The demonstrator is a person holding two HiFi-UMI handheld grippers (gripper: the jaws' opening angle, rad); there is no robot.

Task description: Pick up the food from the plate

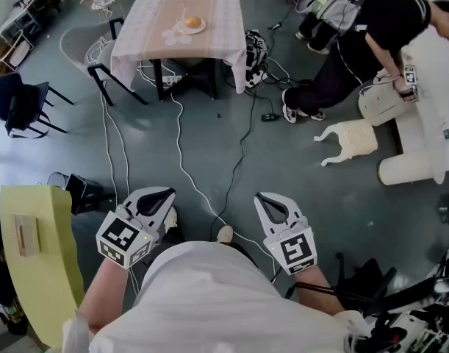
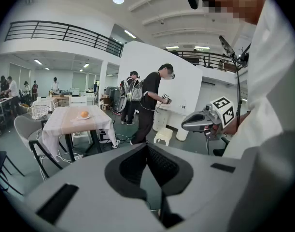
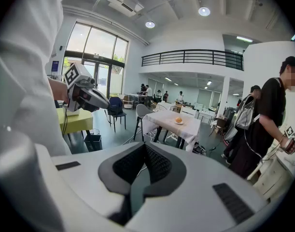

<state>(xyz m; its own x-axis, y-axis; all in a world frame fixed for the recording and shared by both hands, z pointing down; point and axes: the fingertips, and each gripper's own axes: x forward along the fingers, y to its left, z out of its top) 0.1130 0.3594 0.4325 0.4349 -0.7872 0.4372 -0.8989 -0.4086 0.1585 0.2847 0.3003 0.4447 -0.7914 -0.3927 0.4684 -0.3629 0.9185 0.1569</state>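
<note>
The food [image 1: 193, 22] on the plate [image 1: 201, 29] lies well away at twelve o'clock, a little nearer the left gripper [image 1: 165, 195] than the right gripper [image 1: 264, 198], both closed and empty.

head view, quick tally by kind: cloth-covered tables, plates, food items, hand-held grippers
table with cloth: 1
plate: 1
food item: 1
left hand-held gripper, right hand-held gripper: 2
total: 5
</note>
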